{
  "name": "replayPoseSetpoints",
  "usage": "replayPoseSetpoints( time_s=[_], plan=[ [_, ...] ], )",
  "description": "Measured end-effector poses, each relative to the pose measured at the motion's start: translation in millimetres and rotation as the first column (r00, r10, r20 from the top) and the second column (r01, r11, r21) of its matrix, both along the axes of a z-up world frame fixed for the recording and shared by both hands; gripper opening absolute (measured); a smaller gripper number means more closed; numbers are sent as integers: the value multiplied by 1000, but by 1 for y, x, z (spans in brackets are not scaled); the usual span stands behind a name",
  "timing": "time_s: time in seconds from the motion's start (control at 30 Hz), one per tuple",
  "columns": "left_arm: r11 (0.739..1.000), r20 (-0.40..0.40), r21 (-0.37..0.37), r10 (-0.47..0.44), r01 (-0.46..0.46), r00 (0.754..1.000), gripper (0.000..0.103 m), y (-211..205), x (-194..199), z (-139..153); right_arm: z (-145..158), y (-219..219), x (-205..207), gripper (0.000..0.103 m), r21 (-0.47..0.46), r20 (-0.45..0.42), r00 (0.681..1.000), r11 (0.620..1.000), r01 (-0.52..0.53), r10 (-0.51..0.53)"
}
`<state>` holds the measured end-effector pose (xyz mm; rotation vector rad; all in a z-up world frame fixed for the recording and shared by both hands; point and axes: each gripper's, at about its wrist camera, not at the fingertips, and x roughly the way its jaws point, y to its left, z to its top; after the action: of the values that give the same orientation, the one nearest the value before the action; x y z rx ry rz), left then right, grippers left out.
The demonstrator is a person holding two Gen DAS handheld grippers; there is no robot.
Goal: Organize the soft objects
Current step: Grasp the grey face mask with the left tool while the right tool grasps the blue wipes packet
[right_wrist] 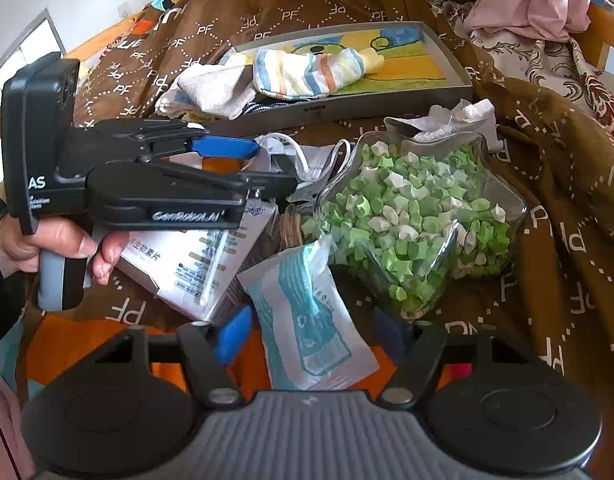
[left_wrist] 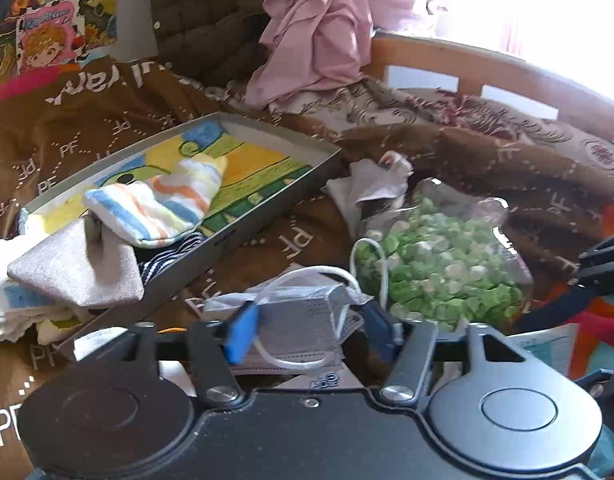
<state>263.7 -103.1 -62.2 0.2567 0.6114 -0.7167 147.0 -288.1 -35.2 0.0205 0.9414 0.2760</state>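
Tray [left_wrist: 267, 208], left-centre of frame, already holds striped sock [left_wrist: 163, 208]; grey cloth [left_wrist: 79, 268] overhangs its rim. Left claw [left_wrist: 307, 332] apart around mask [left_wrist: 299, 312], seemingly not yet clamped. Right claw [right_wrist: 311, 332] apart, over packet [right_wrist: 307, 320]. Mask and white cloth [left_wrist: 367, 188] remain on bed.

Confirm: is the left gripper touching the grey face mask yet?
Cannot tell. In the left wrist view the left gripper has its blue fingers on either side of the grey face mask, jaws open, but no clear contact or gap shows.
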Motion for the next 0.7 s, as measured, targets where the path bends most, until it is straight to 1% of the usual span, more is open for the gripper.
replayPoseSetpoints(
  time_s=[0.03,0.17,0.23,0.27,0.3,0.33,0.37,0.4,0.47,0.5,0.53,0.6,0.7],
  plan=[
    [1000,3,6,6,-6,1000,48,-1,0,0,0,1,0,65,-5,-1,1000,1000,-2,2],
    [999,6,22,38,-38,999,38,-1,0,-1,-1,3,0,54,-23,-2,1000,1000,-12,12],
    [999,-1,20,46,-46,999,30,-1,0,-2,-2,3,0,53,-27,-2,1000,1000,-14,14],
    [999,-4,18,46,-46,999,26,-1,0,-1,-2,3,0,50,-27,-1,1000,1000,-16,16],
    [999,-7,19,42,-41,999,18,-1,0,-1,-2,3,-1,49,-25,0,1000,1000,-17,17],
    [999,-9,22,37,-37,999,14,-2,-1,-1,-2,3,0,47,-24,1,1000,1000,-17,17],
    [999,-5,26,35,-35,999,13,-2,-2,-1,-2,2,0,42,-21,0,1000,1000,-19,19],
    [999,-1,28,35,-35,999,10,-3,-4,0,-2,2,0,40,-14,-4,1000,1000,-20,20],
    [999,-1,22,39,-39,999,8,-3,-5,0,-2,2,0,36,-5,-8,1000,1000,-25,25],
    [999,-2,19,45,-45,999,6,-2,-5,1,-2,2,-1,30,-5,-9,1000,1000,-30,30],
    [998,2,17,54,-54,999,5,-1,-6,1,-2,3,-2,30,-5,-8,999,999,-34,34],
    [997,8,7,73,-73,997,3,0,-7,2,0,5,-4,25,-7,0,999,999,-44,44],
    [993,-4,-20,114,-114,993,1,5,-8,5,3,7,-6,18,-3,16,998,998,-59,59]
  ],
)
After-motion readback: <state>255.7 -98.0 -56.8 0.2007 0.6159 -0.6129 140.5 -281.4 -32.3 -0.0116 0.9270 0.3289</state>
